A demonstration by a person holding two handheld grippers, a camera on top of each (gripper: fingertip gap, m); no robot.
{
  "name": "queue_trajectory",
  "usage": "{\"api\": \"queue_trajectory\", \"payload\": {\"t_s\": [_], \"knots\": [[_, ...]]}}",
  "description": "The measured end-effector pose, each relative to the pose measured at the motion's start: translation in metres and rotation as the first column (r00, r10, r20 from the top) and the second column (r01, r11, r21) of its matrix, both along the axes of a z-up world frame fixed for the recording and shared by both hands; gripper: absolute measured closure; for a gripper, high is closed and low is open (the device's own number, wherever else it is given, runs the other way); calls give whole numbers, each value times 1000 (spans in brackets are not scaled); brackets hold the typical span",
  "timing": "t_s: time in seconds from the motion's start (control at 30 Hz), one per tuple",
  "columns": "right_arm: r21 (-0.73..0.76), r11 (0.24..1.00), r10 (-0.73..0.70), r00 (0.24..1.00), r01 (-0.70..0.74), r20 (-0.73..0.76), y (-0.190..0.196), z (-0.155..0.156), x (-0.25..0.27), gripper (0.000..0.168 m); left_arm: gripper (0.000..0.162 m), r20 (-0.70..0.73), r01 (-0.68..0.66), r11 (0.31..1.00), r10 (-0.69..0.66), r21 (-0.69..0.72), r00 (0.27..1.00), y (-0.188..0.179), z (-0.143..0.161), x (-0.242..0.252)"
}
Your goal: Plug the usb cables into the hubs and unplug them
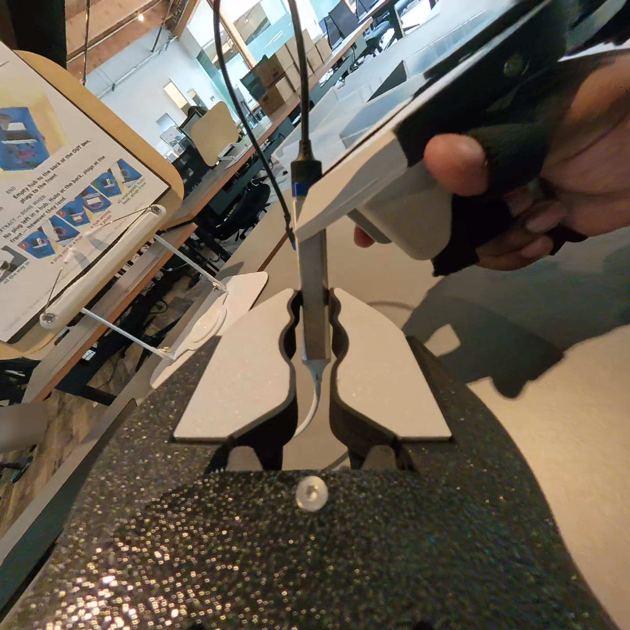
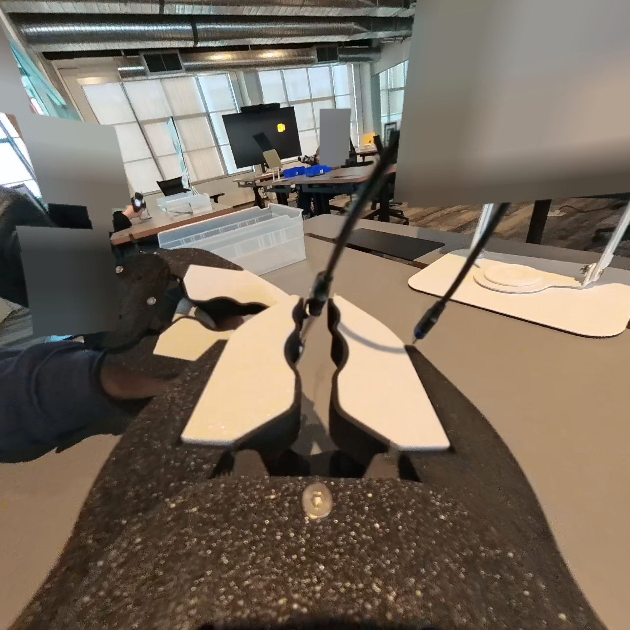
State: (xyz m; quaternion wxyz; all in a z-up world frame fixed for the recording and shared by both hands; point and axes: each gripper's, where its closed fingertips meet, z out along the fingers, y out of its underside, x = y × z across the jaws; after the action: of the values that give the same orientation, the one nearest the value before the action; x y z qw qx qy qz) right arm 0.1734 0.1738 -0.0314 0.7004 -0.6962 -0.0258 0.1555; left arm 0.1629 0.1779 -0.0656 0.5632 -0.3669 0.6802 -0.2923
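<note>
Left wrist view, left tongs [image 1: 313, 300] clamp slim metal hub [image 1: 314, 320], right tongs [image 2: 314, 301] pinch black plug [image 2: 316, 300].

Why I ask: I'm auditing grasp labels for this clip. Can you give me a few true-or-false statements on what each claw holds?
1. The left claw is shut on the silver hub. True.
2. The hub lies flat on the table. False: it stands up between the left claw's fingers, off the table.
3. The right claw pinches the black plug at the hub's far end. True.
4. The second black cable is clamped in the right claw too. False: it hangs free to the side, its plug end just over the table.
5. A printed sheet rests on a stand beside the work area. True.
</note>
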Motion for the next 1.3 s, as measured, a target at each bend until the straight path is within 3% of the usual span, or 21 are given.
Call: {"api": "queue_trajectory", "payload": {"t_s": [0.2, 0.33, 0.47, 0.6, 0.7, 0.87, 1.03, 1.3], "knots": [[-9, 999, 34, 999, -34, 3, 0, -4, -2, 161, 146, 4, 35, 999, -35, -20, 999, 0, -4, 4], [30, 1000, -3, 1000, 2, 25, -4, 2, 7, 161, 138, 110, 102, 985, -86, -143, 990, -4, 16, 0], [159, 985, 68, 998, -68, 6, -16, 21, 7, 161, 128, 218, 288, 879, -218, -380, 951, -16, 35, -7], [228, 953, 190, 980, -199, 61, -29, 29, -3, 161, 120, 245, 322, 846, -234, -426, 941, -8, 40, -10], [236, 917, 296, 945, -323, 142, -39, 27, -18, 161, 119, 171, 337, 863, -293, -376, 941, -12, 33, -13], [167, 898, 353, 894, -406, 275, -43, 15, -33, 161, 118, 9, 376, 874, -393, -308, 920, -28, 12, -18], [155, 892, 369, 882, -425, 293, -42, 9, -37, 161, 127, -101, 384, 890, -417, -244, 903, -39, -10, -18], [146, 890, 396, 890, -433, 226, -33, -1, -37, 161, 139, -167, 333, 903, -385, -271, 908, -40, -24, -14]]}}
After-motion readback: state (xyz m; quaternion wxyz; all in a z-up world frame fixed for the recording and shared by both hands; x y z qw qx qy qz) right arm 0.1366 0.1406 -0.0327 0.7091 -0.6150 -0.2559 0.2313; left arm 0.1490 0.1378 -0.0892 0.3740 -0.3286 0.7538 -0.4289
